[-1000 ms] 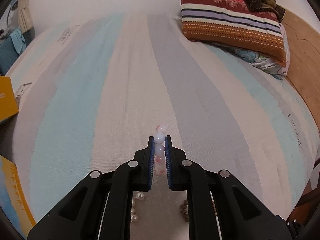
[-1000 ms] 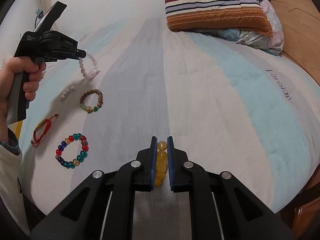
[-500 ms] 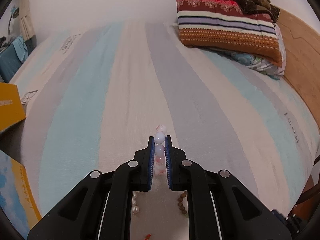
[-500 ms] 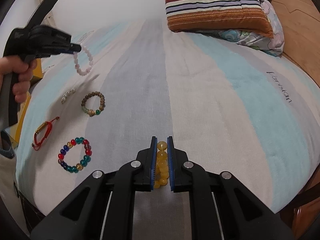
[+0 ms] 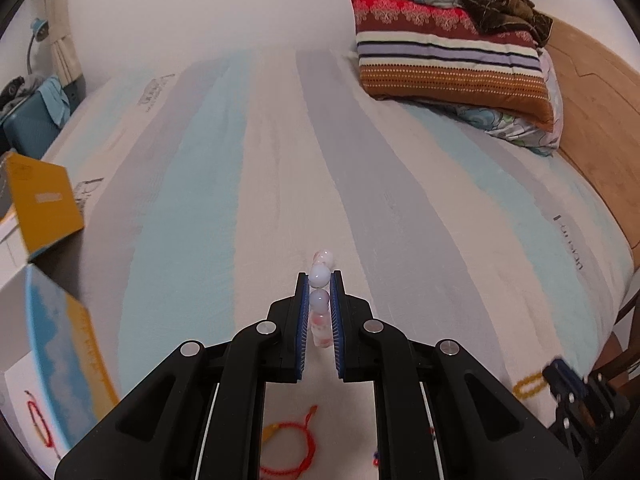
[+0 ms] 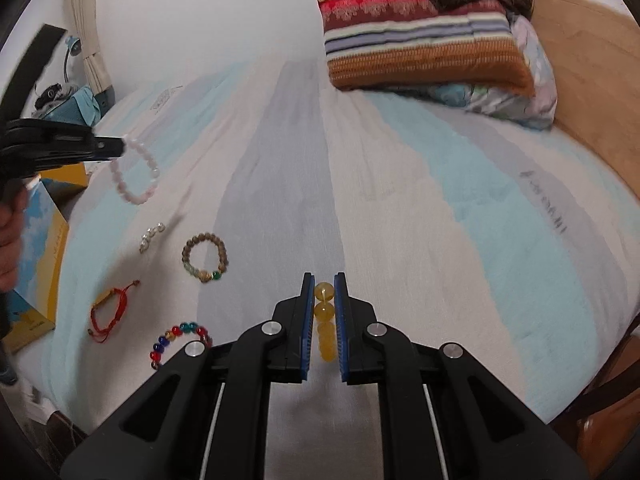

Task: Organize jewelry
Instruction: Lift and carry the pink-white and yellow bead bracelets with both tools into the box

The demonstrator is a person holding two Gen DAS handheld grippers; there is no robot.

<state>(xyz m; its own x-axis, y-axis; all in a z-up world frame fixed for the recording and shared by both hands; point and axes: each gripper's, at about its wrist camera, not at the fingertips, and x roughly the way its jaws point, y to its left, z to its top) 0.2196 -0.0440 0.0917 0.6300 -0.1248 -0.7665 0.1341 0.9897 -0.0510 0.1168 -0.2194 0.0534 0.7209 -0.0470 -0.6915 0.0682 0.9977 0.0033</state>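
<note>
Pink bracelet between left tool fingers

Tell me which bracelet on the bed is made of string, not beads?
The red one, left of the wooden-bead bracelet and rainbow bracelet. It is a thin cord loop; those two are bead rings.

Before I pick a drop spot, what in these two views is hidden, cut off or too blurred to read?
- Box, left wrist view: blurred, cut by the left edge; inside unseen.
- Multicolored bead bracelet, right wrist view: near half hidden behind the right gripper.
- Yellow bead bracelet, left wrist view: blurred.
- Red cord bracelet, left wrist view: partly behind the left gripper.
</note>
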